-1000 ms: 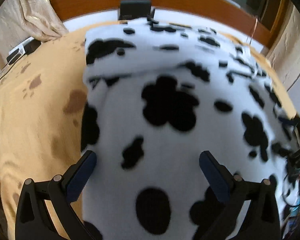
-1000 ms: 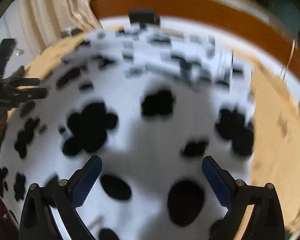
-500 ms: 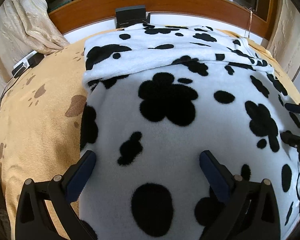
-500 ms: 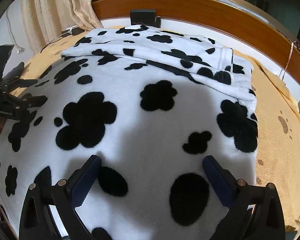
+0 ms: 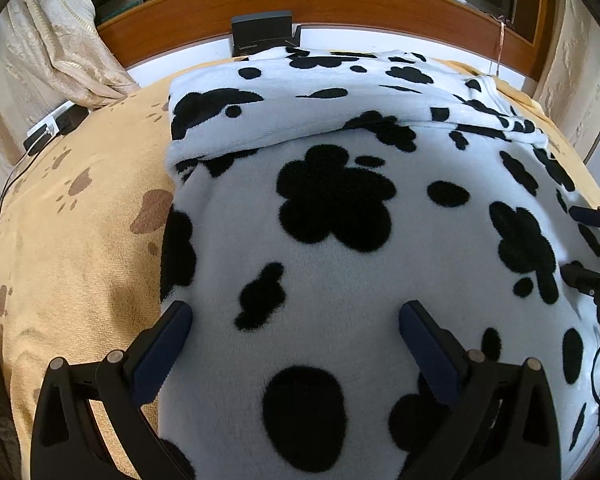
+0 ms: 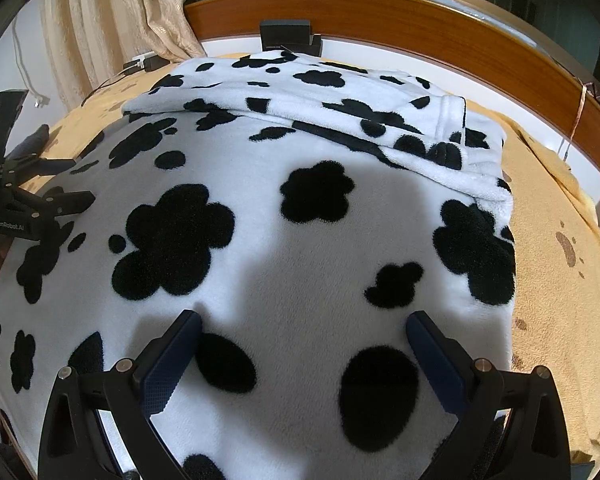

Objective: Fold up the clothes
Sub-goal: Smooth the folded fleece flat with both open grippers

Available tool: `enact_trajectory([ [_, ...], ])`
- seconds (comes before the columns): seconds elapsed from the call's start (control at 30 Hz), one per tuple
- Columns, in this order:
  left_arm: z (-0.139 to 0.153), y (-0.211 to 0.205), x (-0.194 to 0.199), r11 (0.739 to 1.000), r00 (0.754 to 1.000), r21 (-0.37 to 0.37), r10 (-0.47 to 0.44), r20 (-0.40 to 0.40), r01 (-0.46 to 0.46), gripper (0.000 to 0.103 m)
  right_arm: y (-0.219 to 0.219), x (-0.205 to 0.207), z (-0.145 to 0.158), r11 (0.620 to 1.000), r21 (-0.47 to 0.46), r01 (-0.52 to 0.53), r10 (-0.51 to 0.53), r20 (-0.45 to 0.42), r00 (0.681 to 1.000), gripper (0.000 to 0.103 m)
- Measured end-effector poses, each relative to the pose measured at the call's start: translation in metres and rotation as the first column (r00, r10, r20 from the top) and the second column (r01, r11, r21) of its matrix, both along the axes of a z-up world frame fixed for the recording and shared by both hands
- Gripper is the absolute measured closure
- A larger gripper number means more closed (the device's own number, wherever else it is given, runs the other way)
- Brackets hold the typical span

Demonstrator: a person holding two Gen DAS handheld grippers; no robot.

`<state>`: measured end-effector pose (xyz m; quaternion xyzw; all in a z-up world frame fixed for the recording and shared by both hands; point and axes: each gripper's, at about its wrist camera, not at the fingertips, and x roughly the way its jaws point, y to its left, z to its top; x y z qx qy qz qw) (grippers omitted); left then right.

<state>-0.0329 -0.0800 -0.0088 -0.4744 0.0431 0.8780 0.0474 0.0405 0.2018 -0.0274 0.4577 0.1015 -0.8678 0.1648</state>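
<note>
In the left wrist view, the left gripper (image 5: 294, 316) is hovering with its jaws spread wide, gripping nothing, over a white fleece garment with black paw-shaped spots (image 5: 340, 240) that is lying spread across a tan bedspread with brown paw prints (image 5: 80, 220). The garment's far part is lying folded over as a second layer near a wooden headboard (image 5: 340, 4), where a dark box (image 5: 262, 34) is sitting on the white ledge. A cream curtain (image 5: 52, 40) is hanging at the left, and the right gripper (image 5: 592, 248) is showing at the right edge, over the garment. In the right wrist view, the right gripper (image 6: 304, 330) is likewise standing wide open and empty above the spotted garment (image 6: 300, 240), which is filling most of the bed; the bedspread (image 6: 560, 280) is showing at the right. The left gripper (image 6: 40, 196) is reaching in from the left edge, jaws apart, over the garment's left side.
</note>
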Motion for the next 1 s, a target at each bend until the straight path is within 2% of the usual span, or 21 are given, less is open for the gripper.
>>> enact_trajectory([
  [0.2,-0.0012,0.0004,0.0022,1.000,0.999,0.003,0.022,-0.026,-0.022,0.000,0.0011,0.0010,-0.0007,1.000,-0.006,0.000,0.000,-0.009,1.000,0.000],
  [1.0,-0.0016,0.0006,0.0040,0.998,0.998,-0.013,0.054,-0.032,-0.055,0.000,0.0007,0.0003,-0.0028,1.000,0.013,0.010,-0.010,-0.015,1.000,0.000],
])
